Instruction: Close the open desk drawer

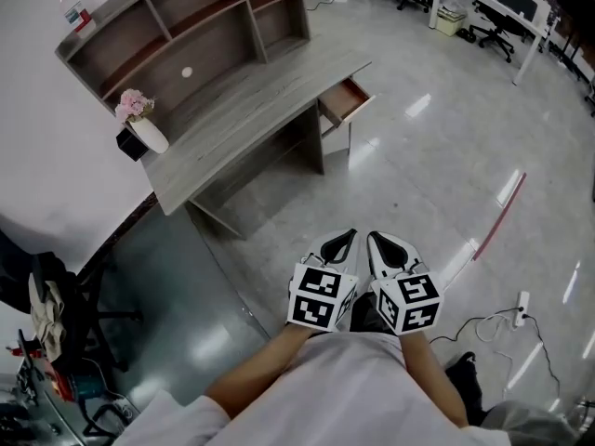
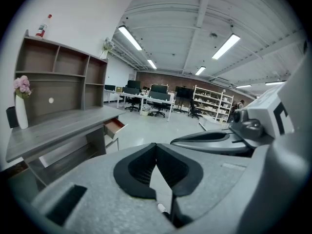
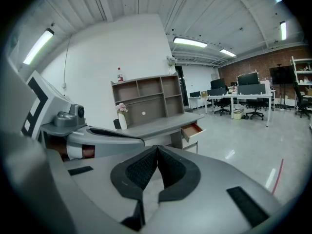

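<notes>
The left tongs (image 1: 342, 242) and right tongs (image 1: 381, 242) are both pressed together on nothing, side by side above the floor, well apart from the bench (image 1: 242, 119); the drawer (image 1: 344, 100) juts open under the benchtop, at the end away from the white vase (image 1: 149, 136).

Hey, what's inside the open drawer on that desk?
The drawer shows only its bare reddish-brown bottom, and nothing lies in the visible part. Its rear is covered by the desktop, so that part can't be checked.
</notes>
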Demonstrator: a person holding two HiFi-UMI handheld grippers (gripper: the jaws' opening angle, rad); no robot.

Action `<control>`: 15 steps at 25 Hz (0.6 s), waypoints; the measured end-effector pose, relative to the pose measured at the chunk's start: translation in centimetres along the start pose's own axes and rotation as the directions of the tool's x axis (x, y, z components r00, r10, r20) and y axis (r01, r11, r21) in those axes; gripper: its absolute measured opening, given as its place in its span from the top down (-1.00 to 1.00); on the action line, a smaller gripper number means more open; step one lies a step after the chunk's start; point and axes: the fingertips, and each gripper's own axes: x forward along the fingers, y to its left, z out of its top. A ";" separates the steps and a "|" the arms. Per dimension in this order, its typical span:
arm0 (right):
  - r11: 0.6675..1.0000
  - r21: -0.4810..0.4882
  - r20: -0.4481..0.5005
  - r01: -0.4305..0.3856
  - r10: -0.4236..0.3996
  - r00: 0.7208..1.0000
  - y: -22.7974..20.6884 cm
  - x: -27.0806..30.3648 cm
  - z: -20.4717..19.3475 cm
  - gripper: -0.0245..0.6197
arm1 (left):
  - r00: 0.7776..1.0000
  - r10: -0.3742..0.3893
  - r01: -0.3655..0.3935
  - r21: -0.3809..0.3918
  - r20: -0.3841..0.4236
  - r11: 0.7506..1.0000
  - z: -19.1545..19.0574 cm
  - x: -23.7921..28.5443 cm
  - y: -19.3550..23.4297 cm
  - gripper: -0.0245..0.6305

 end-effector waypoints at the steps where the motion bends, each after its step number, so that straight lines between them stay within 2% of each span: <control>1: 1.000 0.001 -0.002 -0.006 0.006 1.000 -0.5 0.5 0.1 0.92 | 1.000 0.003 -0.003 0.000 -0.003 1.000 0.2 0.7 0.1 0.92; 15: 0.996 0.071 0.010 -0.059 0.058 0.998 -11.9 7.3 4.2 0.92 | 0.998 0.052 -0.051 0.014 -0.047 0.999 5.6 12.7 1.9 0.92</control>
